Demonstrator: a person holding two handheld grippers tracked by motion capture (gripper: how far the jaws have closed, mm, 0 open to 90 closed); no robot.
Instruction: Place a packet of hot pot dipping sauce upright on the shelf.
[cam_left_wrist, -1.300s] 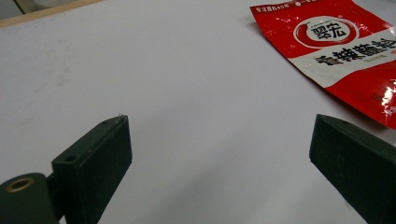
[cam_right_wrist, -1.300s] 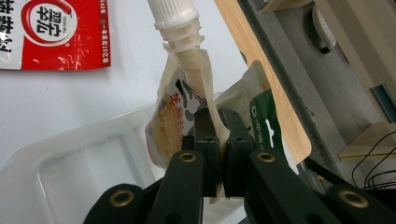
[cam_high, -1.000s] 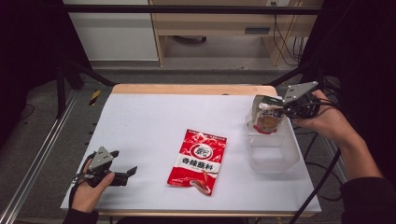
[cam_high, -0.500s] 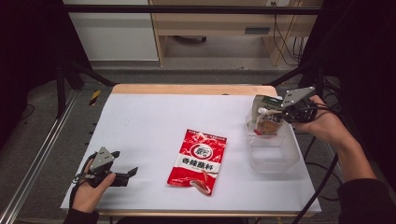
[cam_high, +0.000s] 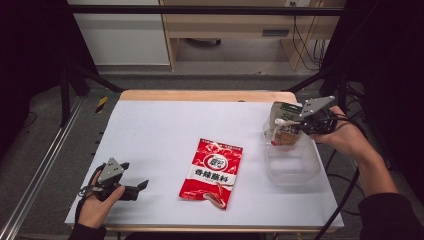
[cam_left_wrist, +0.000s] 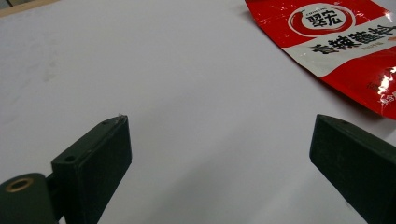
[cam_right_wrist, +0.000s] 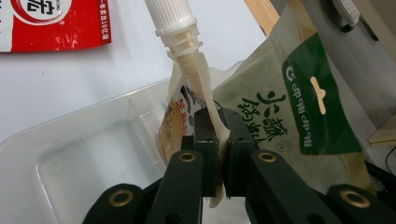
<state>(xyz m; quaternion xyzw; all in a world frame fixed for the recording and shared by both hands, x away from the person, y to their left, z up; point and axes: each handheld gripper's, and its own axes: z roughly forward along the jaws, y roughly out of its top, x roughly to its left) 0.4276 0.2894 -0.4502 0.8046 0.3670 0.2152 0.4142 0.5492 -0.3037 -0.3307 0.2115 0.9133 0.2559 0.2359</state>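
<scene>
My right gripper (cam_high: 298, 121) is clamped on the spouted pouch (cam_high: 283, 126), holding it upright over the far edge of the clear plastic tray (cam_high: 295, 167) at the right side of the table (cam_high: 155, 130) — high enough, I judge, to lower it in without dragging the tray. My left gripper (cam_high: 135, 188) rests low near the front left corner with its jaws spread and nothing between them, parked out of the way. The red sauce packet (cam_high: 212, 172) lies flat mid-table, apart from both.

In the left gripper view, the two black jaws stand wide over bare white surface, and the red sauce packet (cam_left_wrist: 348, 46) sits ahead to the right, untouched.

In the right gripper view, the pads pinch the pouch's flat seam just below the white screw cap (cam_right_wrist: 172, 21) — a stiff place to grip, so the soft body hangs free. The clear plastic tray (cam_right_wrist: 88, 158) lies directly beneath, empty.
</scene>
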